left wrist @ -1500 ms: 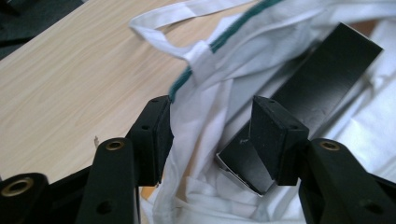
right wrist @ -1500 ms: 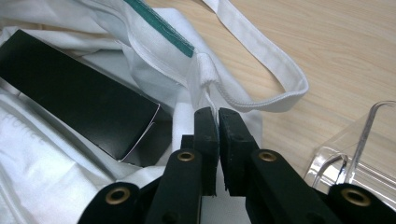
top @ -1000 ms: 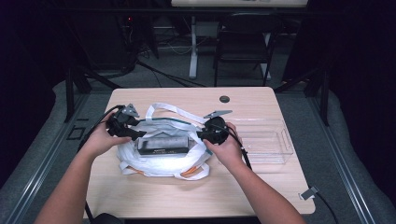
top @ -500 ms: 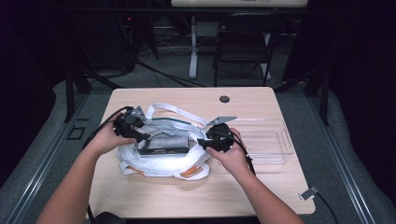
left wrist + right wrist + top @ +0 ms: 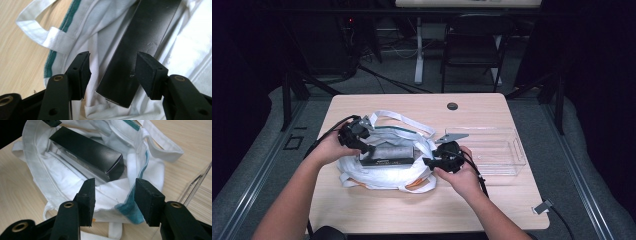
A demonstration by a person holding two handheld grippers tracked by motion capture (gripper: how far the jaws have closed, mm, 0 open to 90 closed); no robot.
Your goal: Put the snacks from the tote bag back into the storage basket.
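The long black box [image 5: 387, 152] lies in the mouth of the white cloth tote bag [image 5: 384, 172] on the tabletop [image 5: 492, 210], right between the two claws; the left claw [image 5: 112, 72] stands wide with one end of the box between its pads, neither pad pressing on it; the right claw [image 5: 113, 198] has just been opening, now gapped over the bag's rim with only loose cloth and a teal trim beneath, the box's other end just ahead of it; nothing gripped on either side. The box looks stiff, light cardboard with a glossy, likely slippery skin, so a firm pinch across its narrow width near the end should hold, though too hard a squeeze may dent it; the bag is soft and floppy, it will sag and fold wherever it's taken, so its hem or the handle strap [image 5: 37, 35] off to the left claw's side is the better purchase; a clear plastic bin [image 5: 497, 150] waits beyond the right claw.
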